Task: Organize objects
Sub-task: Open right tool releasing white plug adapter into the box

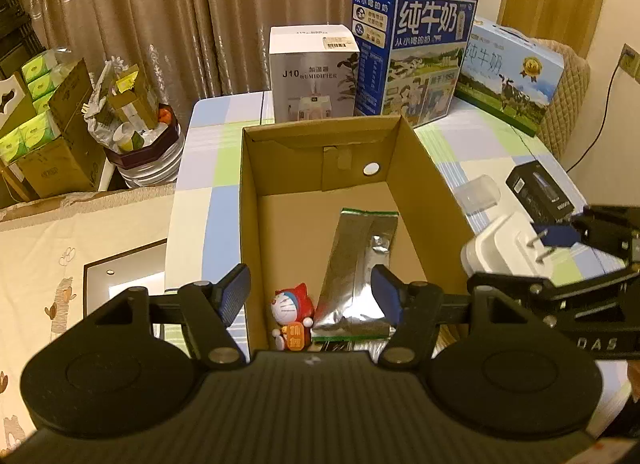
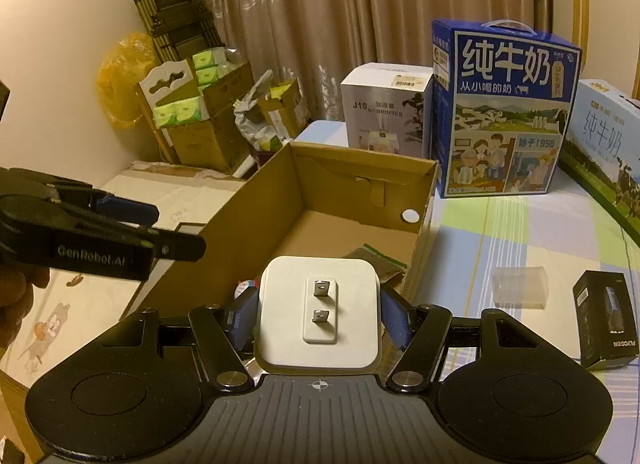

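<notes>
Right wrist view is showing the right claw (image 2: 318,314) clamping a white square plug adapter (image 2: 318,310), needing clearing of the open brown cardboard box (image 2: 362,170) rim before releasing beside the silver foil pouch (image 1: 358,264), while the left claw (image 1: 310,296) is hovering released.

Open brown cardboard box (image 1: 320,168) on checked worktop (image 1: 200,152), silver foil pouch (image 1: 356,264) and red-hooded cat figurine (image 1: 292,314) inside, left gripper (image 1: 310,296) jaws apart above

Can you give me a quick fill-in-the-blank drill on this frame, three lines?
1. The right gripper holds a white square ____ with two metal prongs.
2. The silver foil pouch lies inside the brown ____ box.
3. The left gripper fingers are ____, holding nothing.

Missing words: charger; cardboard; open
</notes>
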Available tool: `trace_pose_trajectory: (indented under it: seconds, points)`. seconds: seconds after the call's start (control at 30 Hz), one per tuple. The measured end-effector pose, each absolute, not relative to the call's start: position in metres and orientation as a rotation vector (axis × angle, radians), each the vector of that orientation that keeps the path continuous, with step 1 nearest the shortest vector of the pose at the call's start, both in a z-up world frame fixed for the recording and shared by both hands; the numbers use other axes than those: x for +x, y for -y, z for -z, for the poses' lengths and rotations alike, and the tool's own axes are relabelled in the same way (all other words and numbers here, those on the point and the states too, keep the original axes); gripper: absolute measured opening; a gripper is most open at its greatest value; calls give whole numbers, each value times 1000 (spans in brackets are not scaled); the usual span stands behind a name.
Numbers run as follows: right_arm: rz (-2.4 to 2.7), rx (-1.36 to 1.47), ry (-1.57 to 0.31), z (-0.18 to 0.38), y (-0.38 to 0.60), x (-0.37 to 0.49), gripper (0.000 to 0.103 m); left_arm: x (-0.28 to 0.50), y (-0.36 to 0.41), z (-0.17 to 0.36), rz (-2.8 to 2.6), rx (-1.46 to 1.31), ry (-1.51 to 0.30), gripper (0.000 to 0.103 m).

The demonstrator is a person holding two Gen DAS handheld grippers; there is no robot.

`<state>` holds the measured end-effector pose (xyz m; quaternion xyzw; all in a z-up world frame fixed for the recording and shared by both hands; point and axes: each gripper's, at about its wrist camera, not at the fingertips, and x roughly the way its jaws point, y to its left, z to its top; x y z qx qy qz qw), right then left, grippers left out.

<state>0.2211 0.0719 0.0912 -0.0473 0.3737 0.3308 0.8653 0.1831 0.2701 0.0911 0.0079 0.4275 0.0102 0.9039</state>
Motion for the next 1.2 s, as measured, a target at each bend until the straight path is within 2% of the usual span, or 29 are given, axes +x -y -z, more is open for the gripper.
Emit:
trace_pose_trajectory:
  seconds: [0.6,0.77,0.87,1.07,1.2]
  points:
    - [-706,-108,-794,-89,-80,223,62,176,-276,-89,-33,19,-882,68]
    - [-758,-42,-807,-81,-82,237,62,174,-280,-89,-79,55,-861,75]
    - [-745,-1,-805,-80,-80,245,68,172,-285,-87,-88,43,-862,76]
    - [-708,48,-828,-79,-61,245,69,166,-285,-83,-105,28,-864,77]
    - [-684,66,-844,-77,-41,237,69,156,-277,-84,-102,15,-851,84]
